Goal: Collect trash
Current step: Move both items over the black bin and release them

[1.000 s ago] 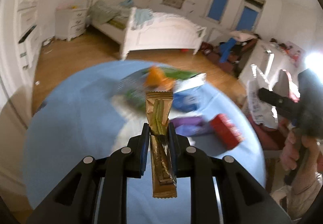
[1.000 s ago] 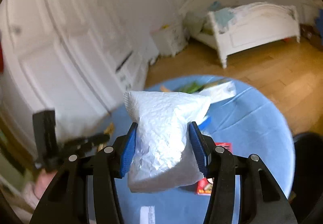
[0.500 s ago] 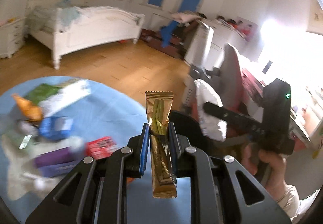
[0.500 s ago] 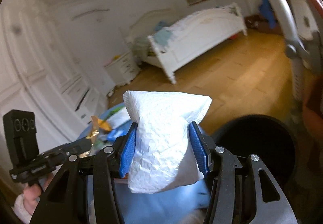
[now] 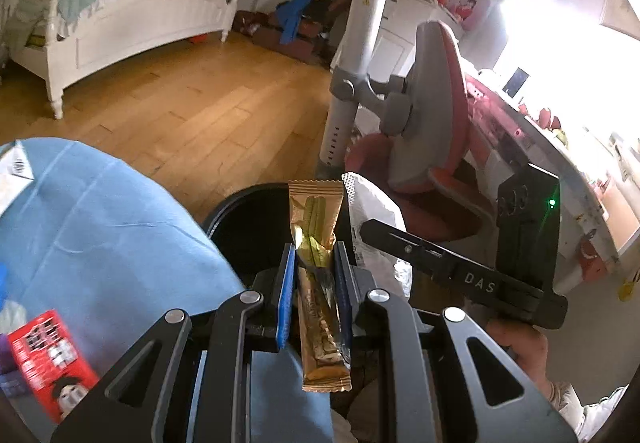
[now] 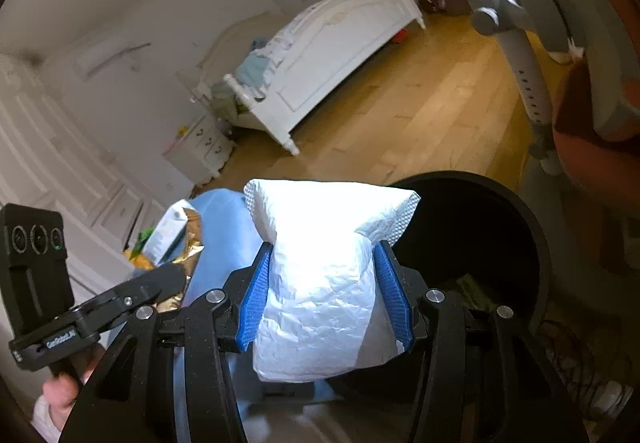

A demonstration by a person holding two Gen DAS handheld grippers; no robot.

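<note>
- The bench (image 5: 100, 227), under a blue cloth, lies at left; a red box (image 5: 48, 359) rests on its near edge.
- A black bin (image 6: 500, 243) stands just beside the bench, mouth up.
- The right tongs (image 6: 326, 295) clamp a crumpled white paper wad (image 6: 320, 283) above the bin's near rim.
- The left tongs (image 5: 314, 283) pinch a gold snack wrapper (image 5: 318, 263), its long axis along the fingers, far end over the bin.
</note>
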